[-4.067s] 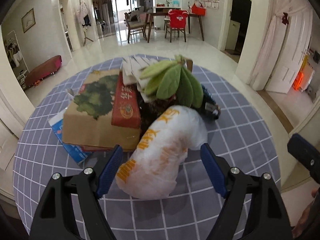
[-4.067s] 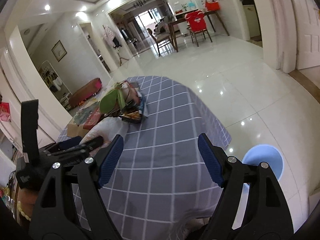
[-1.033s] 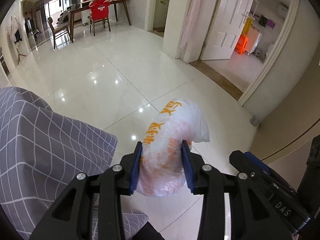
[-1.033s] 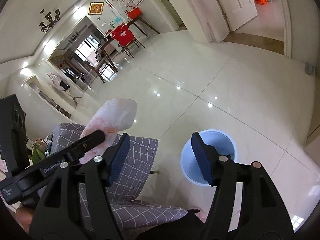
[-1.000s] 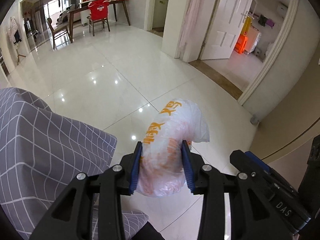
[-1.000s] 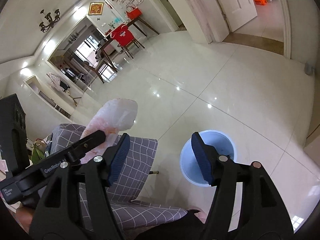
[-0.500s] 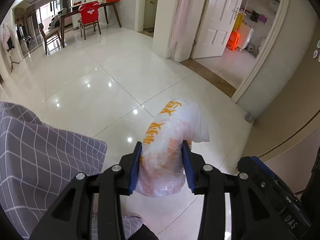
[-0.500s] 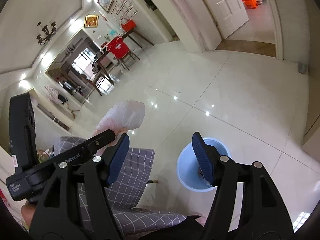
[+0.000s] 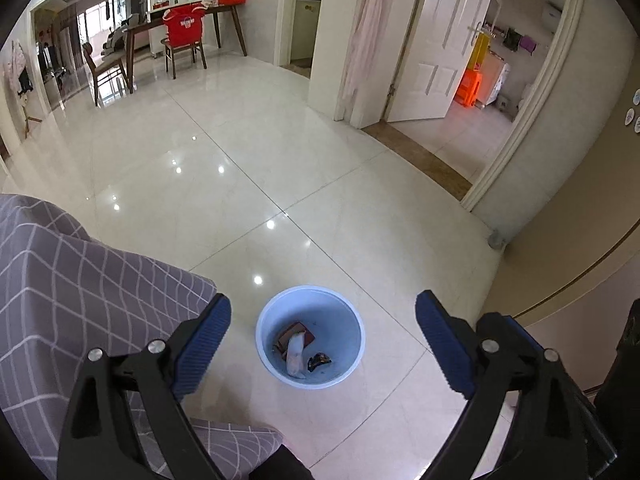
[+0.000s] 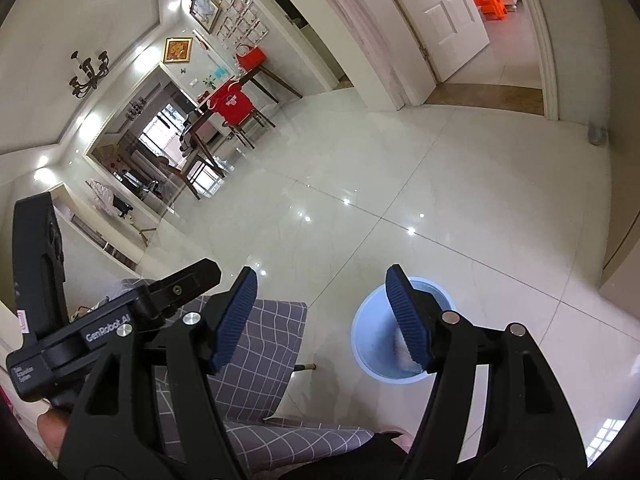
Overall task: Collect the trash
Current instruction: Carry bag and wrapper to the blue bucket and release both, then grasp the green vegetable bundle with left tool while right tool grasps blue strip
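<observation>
A light blue bin point(image 9: 310, 336) stands on the tiled floor, right below my left gripper point(image 9: 322, 344), which is open and empty. Inside the bin lie a white plastic bag point(image 9: 295, 354) and some dark scraps. In the right wrist view the same bin point(image 10: 370, 340) is partly behind my right gripper point(image 10: 322, 316), which is open and empty. The left gripper's body point(image 10: 100, 328) shows at the left of that view.
The grey checked tablecloth point(image 9: 60, 292) hangs at the left, close to the bin; it also shows in the right wrist view point(image 10: 264, 344). Glossy white floor point(image 9: 248, 168) spreads ahead. An open white door point(image 9: 440, 40) and a beige wall are to the right. A dining table with chairs point(image 9: 176, 36) stands far back.
My left gripper has opened and let go of the white plastic bag, which now lies in the blue bin. Both views have tilted down towards the bin.
</observation>
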Demonstrator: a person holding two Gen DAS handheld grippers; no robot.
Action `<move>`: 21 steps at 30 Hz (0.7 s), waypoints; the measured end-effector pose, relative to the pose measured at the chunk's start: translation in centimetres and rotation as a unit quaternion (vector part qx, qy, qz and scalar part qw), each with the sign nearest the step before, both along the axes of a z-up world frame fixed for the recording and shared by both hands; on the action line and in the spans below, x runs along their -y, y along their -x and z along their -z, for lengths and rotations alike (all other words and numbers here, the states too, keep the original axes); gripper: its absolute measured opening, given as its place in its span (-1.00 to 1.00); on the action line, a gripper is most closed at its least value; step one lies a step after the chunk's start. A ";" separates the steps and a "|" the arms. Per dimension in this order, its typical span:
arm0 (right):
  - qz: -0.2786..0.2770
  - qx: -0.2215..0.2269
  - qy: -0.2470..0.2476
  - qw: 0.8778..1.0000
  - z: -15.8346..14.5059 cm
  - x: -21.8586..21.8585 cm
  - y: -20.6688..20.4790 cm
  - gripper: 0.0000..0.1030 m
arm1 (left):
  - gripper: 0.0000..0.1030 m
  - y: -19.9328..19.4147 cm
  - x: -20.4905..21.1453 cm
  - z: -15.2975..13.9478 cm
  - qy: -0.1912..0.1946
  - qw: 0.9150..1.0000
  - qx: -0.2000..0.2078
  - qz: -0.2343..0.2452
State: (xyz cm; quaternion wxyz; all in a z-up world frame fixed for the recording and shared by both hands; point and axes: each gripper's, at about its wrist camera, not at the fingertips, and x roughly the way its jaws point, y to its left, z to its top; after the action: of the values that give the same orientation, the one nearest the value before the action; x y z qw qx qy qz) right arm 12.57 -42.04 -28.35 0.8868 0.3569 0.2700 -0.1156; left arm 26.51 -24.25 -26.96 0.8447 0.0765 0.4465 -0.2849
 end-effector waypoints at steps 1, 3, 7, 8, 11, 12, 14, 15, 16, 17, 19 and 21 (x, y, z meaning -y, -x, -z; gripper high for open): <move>-0.002 0.000 0.000 1.000 -0.1 -0.1 0.0 0.29 | 0.78 0.3 -0.5 -0.3 0.002 1.000 0.003 -0.003; -0.005 0.003 0.002 1.000 -0.6 -0.4 0.2 0.29 | 0.78 0.9 -1.6 -0.7 0.011 1.000 0.004 -0.011; -0.014 0.010 0.006 1.000 -1.5 -1.2 0.5 0.30 | 0.78 1.6 -3.8 -2.0 0.018 0.999 0.010 -0.028; -0.019 0.011 0.007 1.000 -1.8 -1.6 0.5 0.30 | 0.78 1.7 -4.3 -2.2 0.019 0.999 0.012 -0.031; -0.035 0.016 0.012 0.999 -2.6 -3.0 0.4 0.30 | 0.78 2.4 -6.8 -3.8 0.022 0.998 0.030 -0.044; -0.043 0.017 0.014 0.999 -2.9 -3.7 0.3 0.31 | 0.78 2.5 -7.5 -4.2 0.021 0.998 0.035 -0.048; -0.060 0.019 0.018 0.998 -3.3 -4.9 0.0 0.31 | 0.78 2.9 -9.6 -5.2 0.020 0.997 0.048 -0.060; -0.069 0.021 0.020 0.997 -3.6 -5.7 -0.2 0.31 | 0.78 2.9 -10.6 -5.6 0.020 0.996 0.052 -0.066; -0.080 0.022 0.023 0.996 -3.8 -6.5 -0.5 0.31 | 0.78 3.0 -11.7 -6.0 0.018 0.996 0.057 -0.073; -0.094 0.024 0.028 0.995 -4.2 -7.7 -1.0 0.31 | 0.78 3.0 -12.7 -6.4 0.016 0.995 0.063 -0.082; -0.115 0.026 0.033 0.993 -4.7 -9.5 -1.7 0.31 | 0.78 3.0 -15.4 -7.2 0.011 0.991 0.080 -0.103; -0.144 0.027 0.040 0.988 -5.4 -12.0 -3.0 0.31 | 0.78 2.7 -18.5 -8.0 0.004 0.986 0.096 -0.134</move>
State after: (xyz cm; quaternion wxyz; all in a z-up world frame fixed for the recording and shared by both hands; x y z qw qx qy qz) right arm 15.60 -30.05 -22.99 0.9147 0.2814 0.2897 0.0116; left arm 23.84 -5.71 -18.97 0.9145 0.0397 0.3682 -0.1627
